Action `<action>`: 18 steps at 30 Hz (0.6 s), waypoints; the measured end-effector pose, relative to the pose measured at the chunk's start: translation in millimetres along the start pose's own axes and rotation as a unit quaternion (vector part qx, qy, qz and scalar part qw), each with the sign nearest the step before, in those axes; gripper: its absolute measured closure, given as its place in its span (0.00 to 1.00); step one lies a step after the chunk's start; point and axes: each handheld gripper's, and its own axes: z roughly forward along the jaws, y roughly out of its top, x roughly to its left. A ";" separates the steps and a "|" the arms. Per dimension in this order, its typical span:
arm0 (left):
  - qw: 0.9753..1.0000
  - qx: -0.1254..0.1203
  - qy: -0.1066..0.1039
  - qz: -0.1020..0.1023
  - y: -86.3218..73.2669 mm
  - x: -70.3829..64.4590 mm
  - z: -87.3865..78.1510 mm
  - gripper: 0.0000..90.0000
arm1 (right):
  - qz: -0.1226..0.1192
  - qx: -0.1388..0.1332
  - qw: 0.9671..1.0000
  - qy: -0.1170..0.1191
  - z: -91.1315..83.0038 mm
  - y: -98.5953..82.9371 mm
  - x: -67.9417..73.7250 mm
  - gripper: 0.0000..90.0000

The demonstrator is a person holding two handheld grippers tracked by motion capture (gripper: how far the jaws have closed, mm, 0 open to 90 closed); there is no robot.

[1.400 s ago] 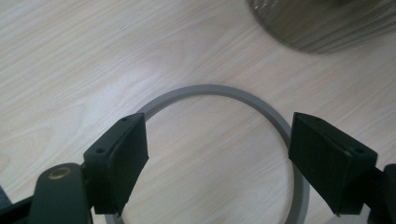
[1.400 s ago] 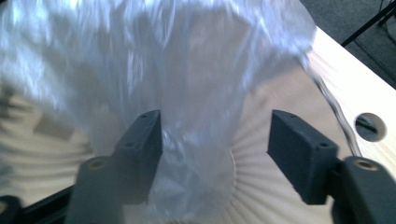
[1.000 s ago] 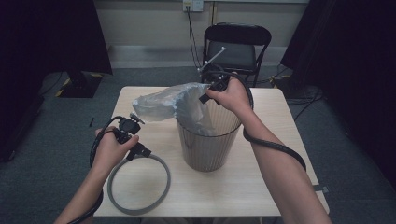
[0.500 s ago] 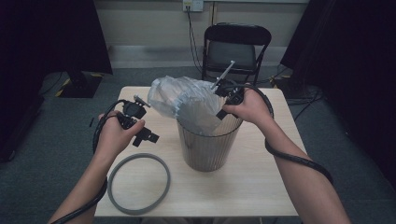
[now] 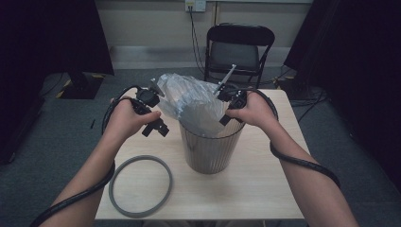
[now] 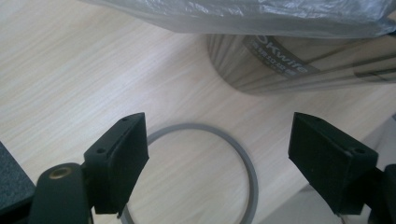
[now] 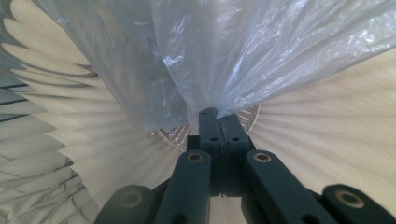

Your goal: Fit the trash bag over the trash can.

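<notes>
- While the right gripper [image 5: 226, 115] stays out of the bin's interior and sits at the rim, its jaws are pressed together on a fold of the plastic bag [image 5: 189, 97]; the right gripper view shows the film bunched right at the closed tips [image 7: 218, 122].
- Left gripper [image 5: 153, 124]: jaws wide apart, nothing between them, held above the table [image 5: 246, 189] just left of the bin [image 5: 210, 149]. Its own view looks down past the jaws at the grey ring [image 6: 243, 154] lying flat on the wood.
- Step in hand, as I judge it: lining the bin with the bag. One edge is gripped; the opposite edge is loose.
- Bag location: puffed up over the bin's mouth, partly sagging inside, bulk leaning toward the far left side.
- Long axis of the bag runs roughly left to right across the rim; bin stands upright, mouth up.
- Next move likely calls for the left gripper to pinch the free edge and spread the mouth over the rim. The ring probably goes on afterwards.
</notes>
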 end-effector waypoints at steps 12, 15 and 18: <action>1.000 -0.011 -0.001 -0.011 31.5 -0.8 -35.1 0.25 | 0.004 0.002 1.000 0.009 0.2 0.0 -0.1 1.00; 1.000 -0.024 -0.006 -0.010 40.9 -5.1 -39.0 0.25 | 0.004 0.001 1.000 0.009 0.1 0.1 0.0 1.00; 0.999 -0.041 -0.013 -0.012 49.9 -8.2 -39.3 0.32 | 0.010 0.004 1.000 0.012 -0.2 0.8 1.4 1.00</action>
